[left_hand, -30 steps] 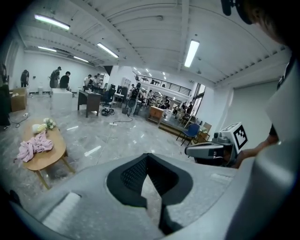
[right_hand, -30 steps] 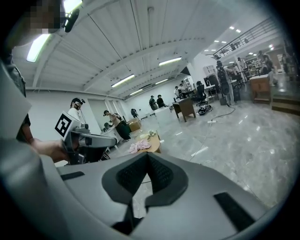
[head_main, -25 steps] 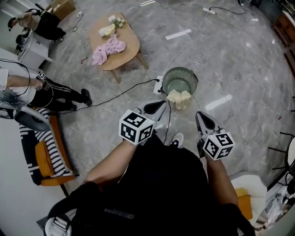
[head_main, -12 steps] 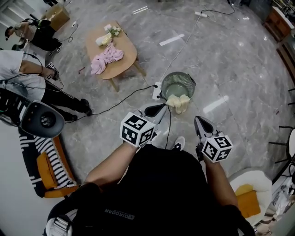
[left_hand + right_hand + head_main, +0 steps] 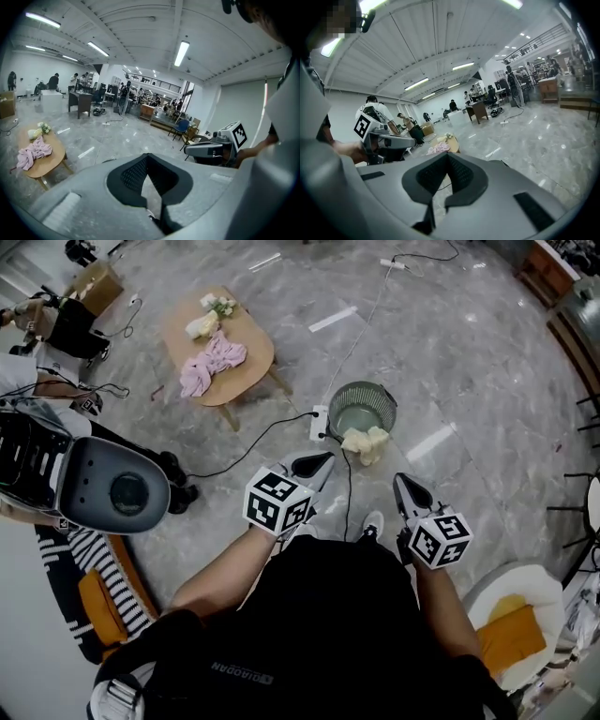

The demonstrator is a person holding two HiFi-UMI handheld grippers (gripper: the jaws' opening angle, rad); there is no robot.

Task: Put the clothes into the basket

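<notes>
Standing on the grey floor: wooden table bearing pink clothes; well apart, green basket, cream cloth over its rim, seen from head view only. Left hand-held gripper and right hand-held gripper: jaws together, empty.

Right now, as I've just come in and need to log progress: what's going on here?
A person stands holding a gripper in each hand. The left gripper and right gripper both have their jaws together, with nothing between them. A cream cloth drapes over the near rim of the basket on the floor ahead. Pink clothes lie on the wooden table further off, not yet picked up.
</notes>
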